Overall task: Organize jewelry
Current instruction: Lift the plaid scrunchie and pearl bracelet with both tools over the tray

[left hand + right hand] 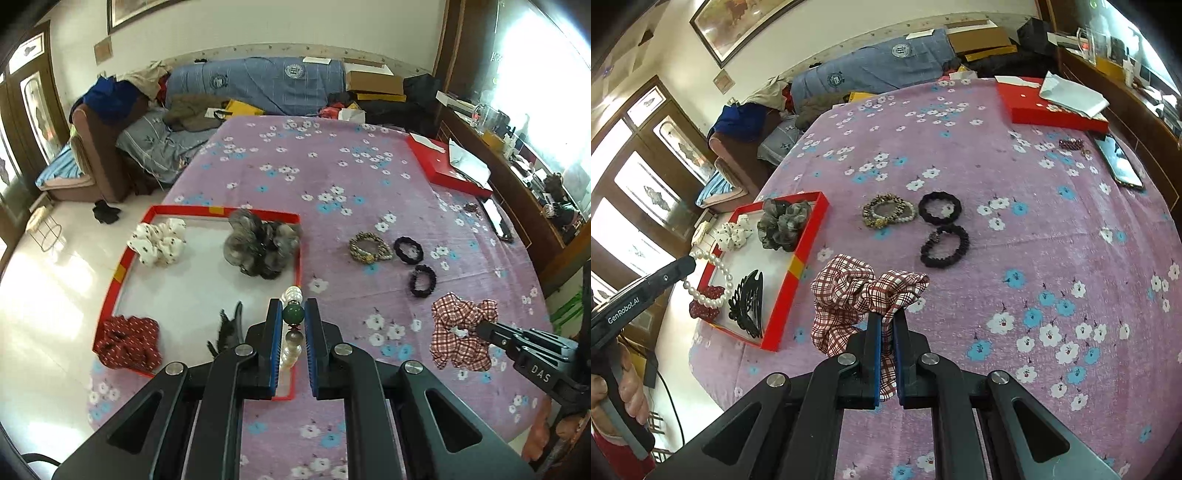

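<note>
Pearl bracelet (292, 325) pinched in the left gripper (292, 314) above the red tray (783, 306) could slip; right gripper (886, 325) clamps the plaid scrunchie (857, 291), which may snag.

A desk (1015, 251) covered in a pink cloth printed with white and blue flowers carries everything. Near its left edge lies an open red tray (798, 273). Toward the middle rest a beaded bracelet cluster (888, 210) and, just beside it, two black scrunchies, one ring (940, 208) farther back and the other (945, 245) nearer, almost touching. At the far right corner lies a flat red box (1045, 110) with white paper (1071, 92) on top; near it are a small dark red beaded piece (1071, 144) and a phone (1119, 162).
</note>
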Demonstrator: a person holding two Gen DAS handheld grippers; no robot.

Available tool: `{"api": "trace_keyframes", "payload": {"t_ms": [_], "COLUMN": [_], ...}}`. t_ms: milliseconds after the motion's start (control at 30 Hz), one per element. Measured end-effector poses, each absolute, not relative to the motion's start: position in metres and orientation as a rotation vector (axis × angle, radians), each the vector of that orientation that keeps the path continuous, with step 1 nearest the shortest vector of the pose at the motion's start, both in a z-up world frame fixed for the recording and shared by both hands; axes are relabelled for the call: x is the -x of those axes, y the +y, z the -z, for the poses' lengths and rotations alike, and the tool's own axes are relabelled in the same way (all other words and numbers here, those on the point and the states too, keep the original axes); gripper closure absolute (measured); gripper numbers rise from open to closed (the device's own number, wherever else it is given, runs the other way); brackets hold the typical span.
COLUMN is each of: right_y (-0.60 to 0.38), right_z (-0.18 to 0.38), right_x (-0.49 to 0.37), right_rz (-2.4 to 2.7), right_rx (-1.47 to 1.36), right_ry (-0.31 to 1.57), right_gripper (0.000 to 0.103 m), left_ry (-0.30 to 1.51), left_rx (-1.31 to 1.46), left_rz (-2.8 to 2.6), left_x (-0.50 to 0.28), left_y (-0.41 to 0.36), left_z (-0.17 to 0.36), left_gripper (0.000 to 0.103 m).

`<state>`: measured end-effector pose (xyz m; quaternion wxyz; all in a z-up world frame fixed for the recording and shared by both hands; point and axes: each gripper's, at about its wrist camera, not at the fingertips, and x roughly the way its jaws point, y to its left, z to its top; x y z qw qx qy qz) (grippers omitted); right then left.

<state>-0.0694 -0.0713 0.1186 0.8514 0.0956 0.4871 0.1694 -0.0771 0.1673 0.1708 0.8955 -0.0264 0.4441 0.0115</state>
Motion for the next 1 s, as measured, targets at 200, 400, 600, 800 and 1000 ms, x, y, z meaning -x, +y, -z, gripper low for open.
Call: {"api": "trace_keyframes", "payload": {"t_ms": [200,400,600,800,1000], "right_y": [-0.059,-0.042,-0.020,0.006,0.030], "right_z": [-0.124,-0.125,-0.125,-0.123,-0.122], "right_x": [0.068,0.064,0.062,0.060,0.057], "right_rz": [-0.352,-0.351,-0.364,-0.379,-0.399], "right_rx": [-0.170,-0.145,-0.111,-0.073,-0.045], "right_ry": [1.024,1.034,1.047,1.060,1.069], "right_gripper": [0.096,0.096,0.096,0.096,0.096], "left_ry": [0.923,0.933,0.951,0.964,0.977], "left_rx": [0.063,0.047,0.074,0.098,0.125], "left_rz": [-0.034,-0.071,-0.096,-0.116,-0.136], "left_x": [0.073,0.071,0.069,0.070,0.070], "left_y": [0.181,0.199,0.226,0.251,0.277], "left_z": [-0.169,-0.161,-0.152,-0.144,-0.137], "left_gripper": [0.092,0.092,0.092,0.092,0.092]}}
